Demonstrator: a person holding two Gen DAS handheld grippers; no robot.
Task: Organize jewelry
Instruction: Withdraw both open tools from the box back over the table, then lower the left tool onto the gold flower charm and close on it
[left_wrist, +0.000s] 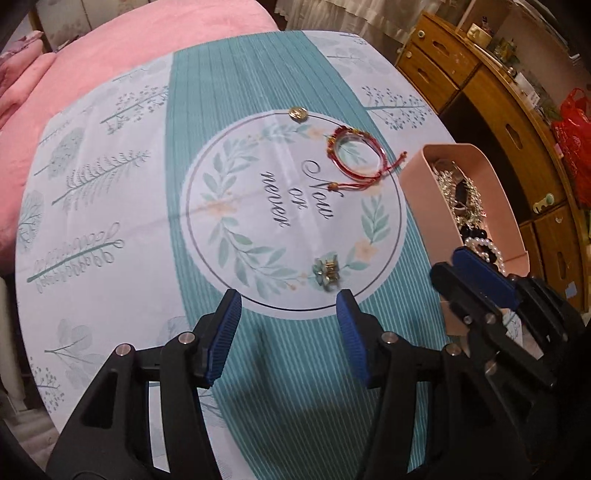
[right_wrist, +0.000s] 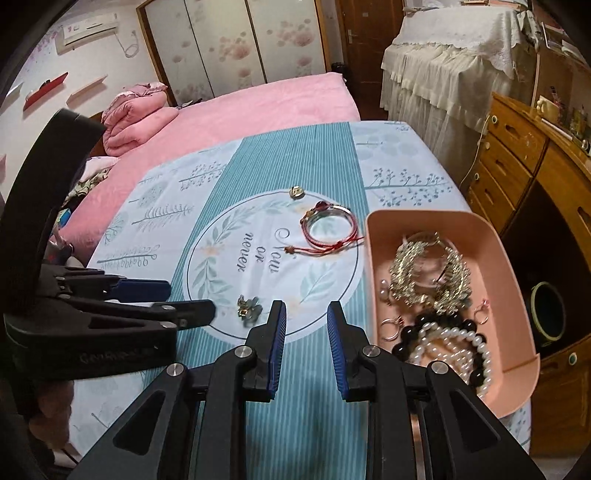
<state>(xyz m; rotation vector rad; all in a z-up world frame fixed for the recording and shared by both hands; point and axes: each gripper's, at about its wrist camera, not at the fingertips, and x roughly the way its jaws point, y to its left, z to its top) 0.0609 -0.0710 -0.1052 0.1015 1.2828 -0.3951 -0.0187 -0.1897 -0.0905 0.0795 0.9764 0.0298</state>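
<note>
Both our tools, left tool (left_wrist: 288, 306) and right tool (right_wrist: 306, 317), hang spread and empty (nothing pinched), so the flower clip (left_wrist: 327, 275) waits outside the pink tray (right_wrist: 513, 280).

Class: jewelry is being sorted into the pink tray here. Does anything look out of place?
Yes. Three pieces lie loose on the cloth outside the pink tray: a red cord bracelet, a small gold piece beyond it, and a green flower clip near the tools. Nothing looks spilled or broken.

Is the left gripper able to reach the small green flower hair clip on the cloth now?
Probably yes. The left gripper has open, empty jaws, and the small green flower hair clip lies just beyond them on the patterned cloth with nothing between.
</note>
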